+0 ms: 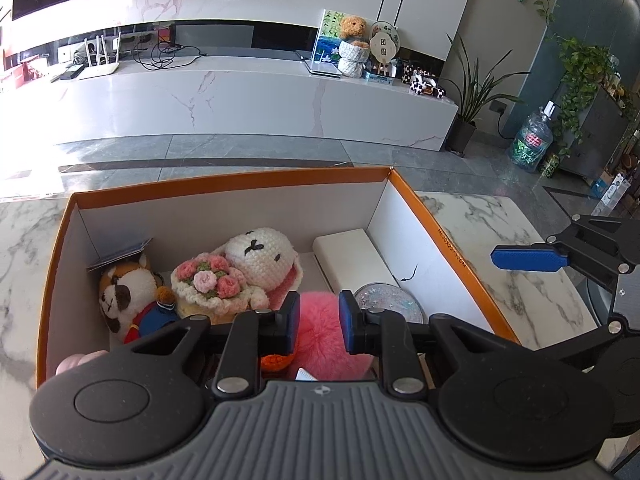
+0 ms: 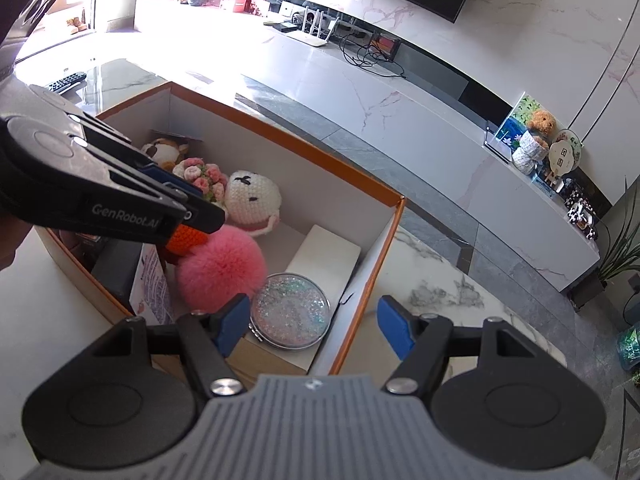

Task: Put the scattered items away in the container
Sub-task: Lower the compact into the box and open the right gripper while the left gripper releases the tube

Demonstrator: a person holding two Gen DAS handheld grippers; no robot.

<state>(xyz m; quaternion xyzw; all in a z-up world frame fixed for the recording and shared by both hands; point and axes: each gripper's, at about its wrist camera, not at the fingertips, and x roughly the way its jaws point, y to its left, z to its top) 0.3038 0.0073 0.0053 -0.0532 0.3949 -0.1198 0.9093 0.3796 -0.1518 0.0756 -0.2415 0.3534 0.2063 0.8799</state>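
Note:
An orange-rimmed cardboard box (image 1: 224, 178) (image 2: 394, 216) stands on the marble table. Inside lie a brown-and-white plush (image 1: 124, 300), a crochet bouquet (image 1: 208, 280), a white crochet bunny (image 1: 260, 256) (image 2: 250, 196), a pink pompom (image 1: 324, 336) (image 2: 220, 268), a round glitter compact (image 1: 388, 300) (image 2: 290, 314), a flat white case (image 1: 352, 256) (image 2: 324, 260) and an orange crochet piece (image 2: 186, 240). My left gripper (image 1: 320, 320) hovers over the pompom, its jaws a narrow gap apart with nothing pinched. My right gripper (image 2: 312, 320) is open above the box's near right wall, by the compact.
The marble table (image 1: 500, 248) extends right of the box, and one right gripper finger (image 1: 528, 260) shows there. A remote (image 2: 66, 81) lies beyond the box on the left. A long white TV bench (image 1: 256, 96), potted plants and a water bottle (image 1: 532, 140) stand across the floor.

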